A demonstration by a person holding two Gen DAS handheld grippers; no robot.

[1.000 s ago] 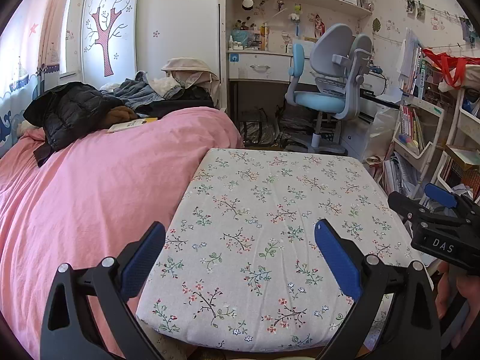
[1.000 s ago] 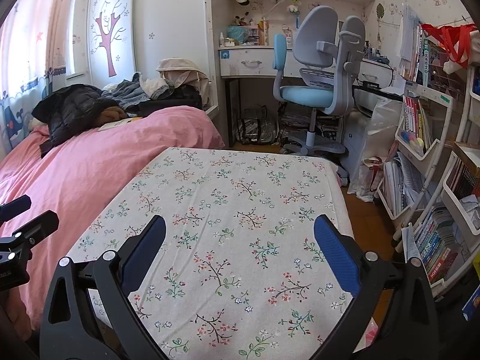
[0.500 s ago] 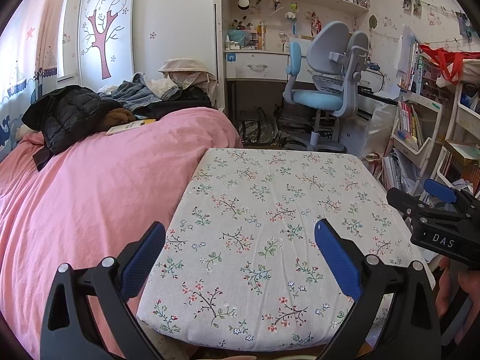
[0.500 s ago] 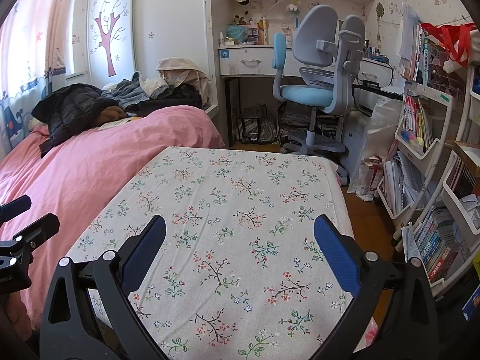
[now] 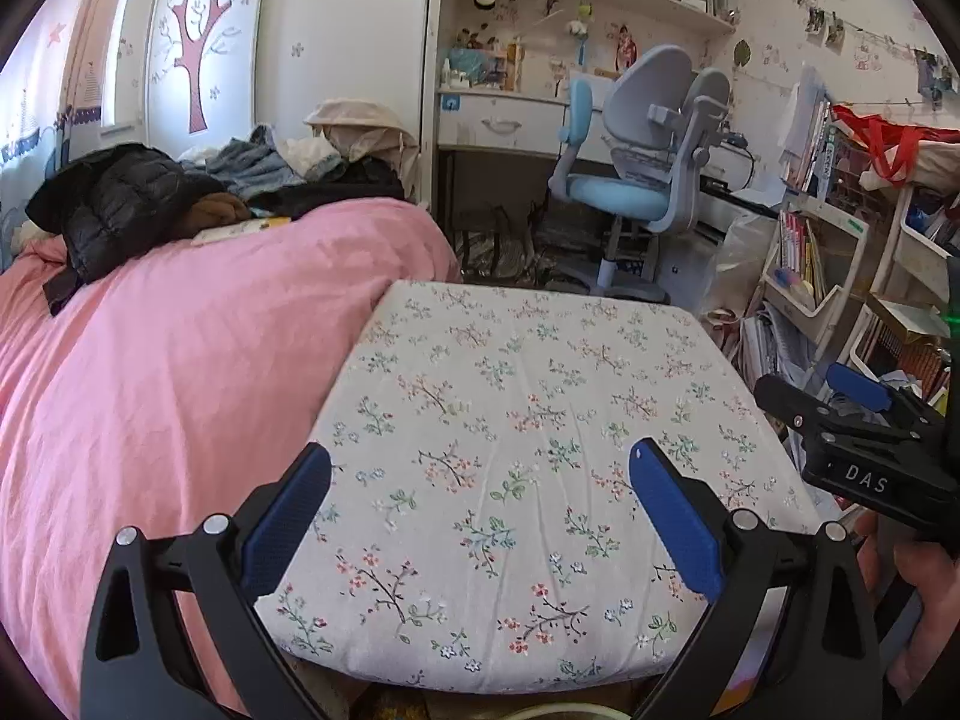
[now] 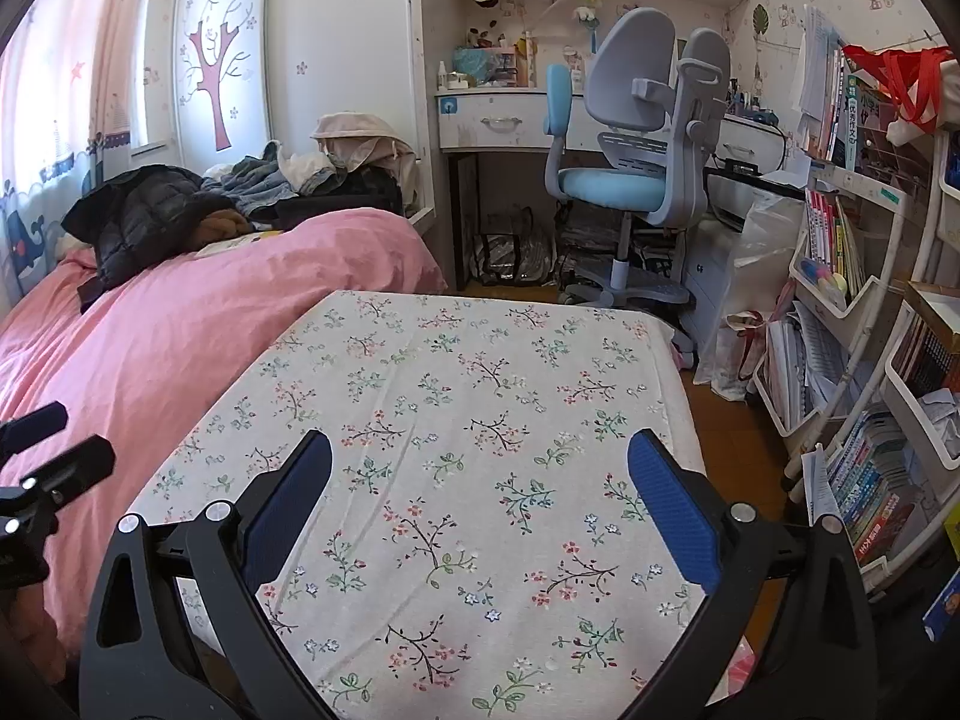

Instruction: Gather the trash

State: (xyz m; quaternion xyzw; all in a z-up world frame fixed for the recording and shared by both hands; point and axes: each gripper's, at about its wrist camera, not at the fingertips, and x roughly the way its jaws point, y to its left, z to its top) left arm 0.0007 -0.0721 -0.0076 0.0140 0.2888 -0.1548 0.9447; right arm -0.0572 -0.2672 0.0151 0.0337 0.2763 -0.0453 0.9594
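Left gripper [image 5: 480, 498] & right gripper [image 6: 479, 495], both jaws wide and holding nothing, hovered over a floral-cloth table [image 6: 468, 384] beside a pink bed [image 5: 180, 360].

Right gripper [image 5: 852, 420] cut off by frame edge, hand [image 5: 924, 588] partly out of frame, shelf items [image 6: 510, 66] too small to identify, book spines [image 6: 870, 486] unreadable

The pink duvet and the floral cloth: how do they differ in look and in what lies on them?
The pink duvet is plain, while the floral cloth is pale with small flower sprigs. The duvet bulges and is rumpled; the cloth lies flat and smooth. A black jacket and a book rest on the duvet; nothing lies on the cloth. Both are fabric covers, side by side.
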